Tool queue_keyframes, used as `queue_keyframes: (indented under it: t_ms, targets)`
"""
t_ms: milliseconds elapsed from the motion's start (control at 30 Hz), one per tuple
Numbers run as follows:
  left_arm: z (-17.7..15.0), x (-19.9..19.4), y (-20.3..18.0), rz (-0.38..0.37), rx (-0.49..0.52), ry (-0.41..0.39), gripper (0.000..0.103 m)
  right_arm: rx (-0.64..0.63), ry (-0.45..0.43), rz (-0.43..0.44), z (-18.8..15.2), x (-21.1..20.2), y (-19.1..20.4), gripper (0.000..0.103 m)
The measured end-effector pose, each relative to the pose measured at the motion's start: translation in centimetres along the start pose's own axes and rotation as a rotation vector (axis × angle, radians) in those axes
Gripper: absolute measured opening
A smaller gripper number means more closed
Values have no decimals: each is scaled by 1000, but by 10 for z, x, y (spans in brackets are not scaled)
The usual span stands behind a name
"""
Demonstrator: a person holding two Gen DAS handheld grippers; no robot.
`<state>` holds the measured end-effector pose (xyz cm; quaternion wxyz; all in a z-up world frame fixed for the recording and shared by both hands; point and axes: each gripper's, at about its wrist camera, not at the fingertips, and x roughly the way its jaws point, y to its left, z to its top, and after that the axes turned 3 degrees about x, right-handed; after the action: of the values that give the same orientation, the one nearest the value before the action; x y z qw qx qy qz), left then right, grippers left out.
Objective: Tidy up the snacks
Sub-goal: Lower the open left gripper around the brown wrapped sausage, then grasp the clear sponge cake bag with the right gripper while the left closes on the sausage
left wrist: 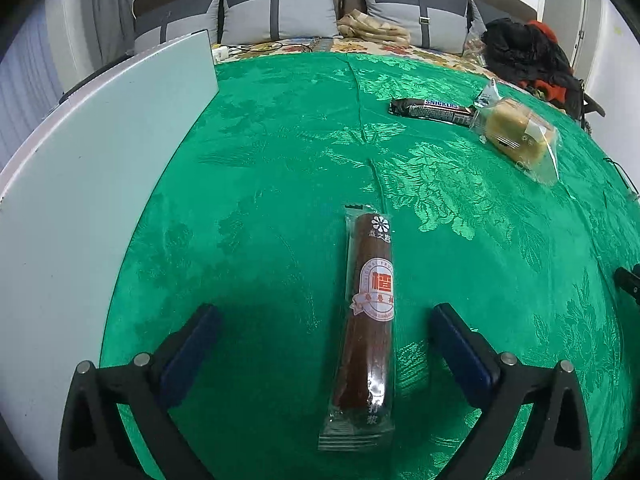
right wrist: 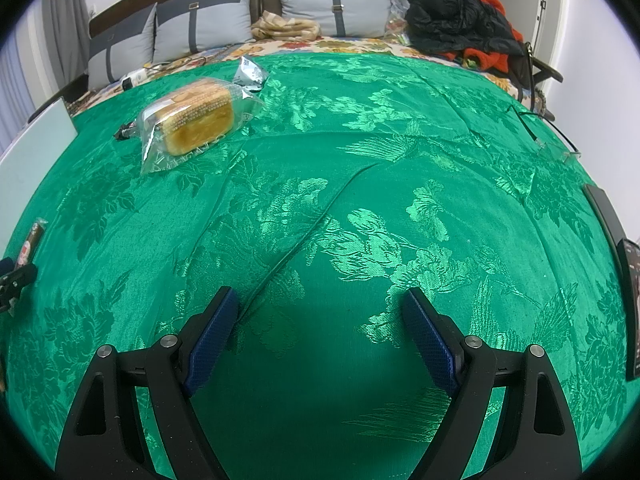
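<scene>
Our left gripper, fingers wide, straddles the long brown clear-wrapped fruit roll; our right gripper, fingers wide, hovers over green patterned cloth, wrapped yellow cake at eleven o'clock.

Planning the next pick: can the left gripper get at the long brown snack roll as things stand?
Probably yes. The left gripper is open, the brown snack roll lies lengthwise between its fingers on the green cloth, and nothing blocks it.
</scene>
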<state>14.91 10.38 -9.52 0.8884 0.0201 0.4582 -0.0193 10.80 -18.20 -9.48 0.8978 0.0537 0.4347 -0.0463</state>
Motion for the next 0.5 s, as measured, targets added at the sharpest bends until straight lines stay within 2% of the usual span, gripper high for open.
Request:
queue_keyframes:
  t_ms: [400,500]
  targets:
    - [0,0,0,-1,0,0,103,-5,2,9,0,1,2,89]
    - [0,0,0,-2,0,-1,103,-35,16,82,15,2,1,88]
